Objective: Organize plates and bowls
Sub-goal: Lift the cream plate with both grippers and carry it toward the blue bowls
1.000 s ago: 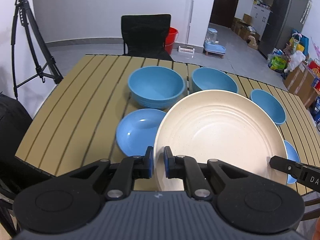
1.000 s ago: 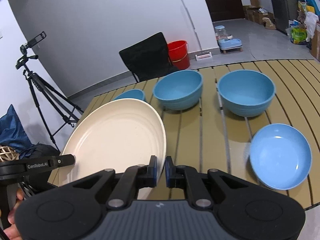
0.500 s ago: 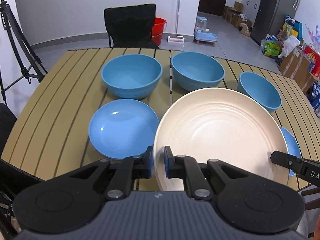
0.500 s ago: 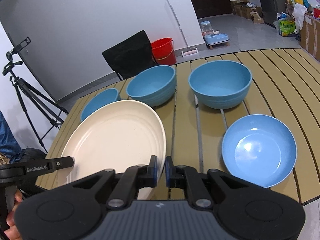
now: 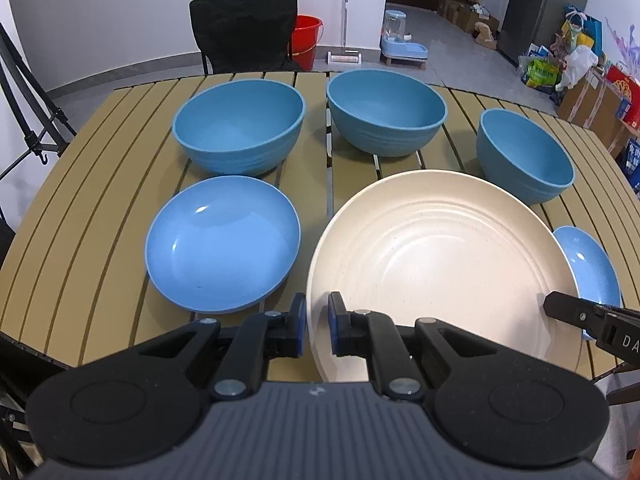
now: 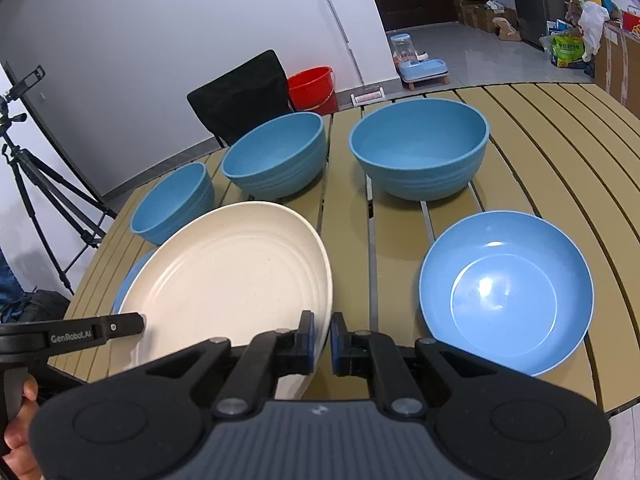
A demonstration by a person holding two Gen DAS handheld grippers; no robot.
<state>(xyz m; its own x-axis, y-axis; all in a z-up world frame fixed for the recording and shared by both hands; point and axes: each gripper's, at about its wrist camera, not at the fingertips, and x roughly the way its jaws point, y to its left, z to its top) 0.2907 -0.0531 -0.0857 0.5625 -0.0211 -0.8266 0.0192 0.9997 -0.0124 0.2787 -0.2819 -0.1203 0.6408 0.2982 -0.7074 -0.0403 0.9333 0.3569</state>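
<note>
A large cream plate (image 5: 440,256) is held above the slatted table by both grippers. My left gripper (image 5: 317,330) is shut on its near-left rim. My right gripper (image 6: 320,340) is shut on the opposite rim of the cream plate (image 6: 228,276). A blue plate (image 5: 222,246) lies to the left of it, also in the right wrist view (image 6: 506,292). A second blue plate (image 5: 592,268) lies partly under the cream plate. Two large blue bowls (image 5: 240,130) (image 5: 386,110) and a smaller blue bowl (image 5: 526,156) stand behind.
The tan slatted table (image 5: 92,184) has its near edge just below the grippers. A black chair (image 5: 244,28) and a red bucket (image 5: 306,40) stand beyond the far edge. A tripod (image 6: 44,196) stands beside the table.
Both grippers have carried the cream plate forward over the table. The bowls and blue plates now look nearer and larger. Grip unchanged.
</note>
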